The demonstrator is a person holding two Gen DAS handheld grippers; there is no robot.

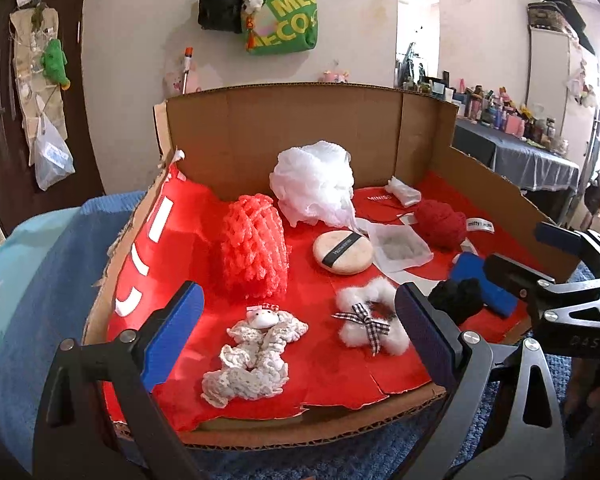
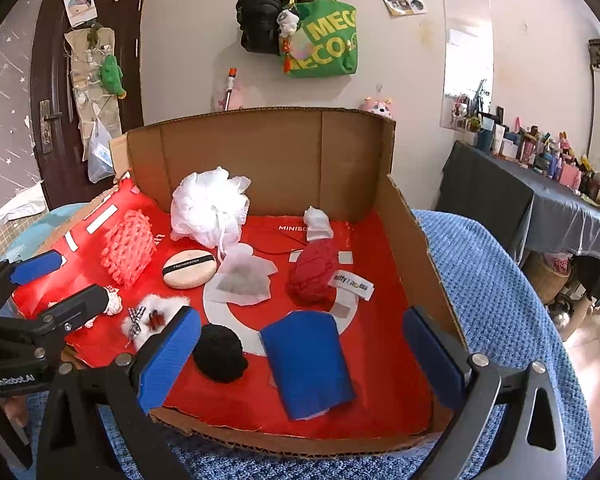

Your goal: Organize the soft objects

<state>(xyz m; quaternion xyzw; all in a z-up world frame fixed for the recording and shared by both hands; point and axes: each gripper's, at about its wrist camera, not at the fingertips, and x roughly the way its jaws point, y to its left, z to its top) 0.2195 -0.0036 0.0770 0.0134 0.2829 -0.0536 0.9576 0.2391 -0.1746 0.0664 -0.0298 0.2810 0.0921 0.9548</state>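
While both claws gape, fluffy white mesh pouf (image 1: 314,184) rests uncrushed

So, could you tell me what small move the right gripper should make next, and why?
Probably ease the right gripper forward and down over the blue cloth. Its jaws are open and empty, and that cloth lies flat on the red liner directly between them, nearest the box's front edge. The left gripper is also open, over the white items.

Ahead of the matt blue ribbed fingers (image 2: 168,360), a corrugated cardboard box (image 2: 276,152) lined with smooth red paper (image 2: 380,360) is seen holding a fluffy white mesh puff (image 1: 312,184), crocheted yarn pieces (image 1: 248,360) and blue felt cloth (image 2: 308,364).
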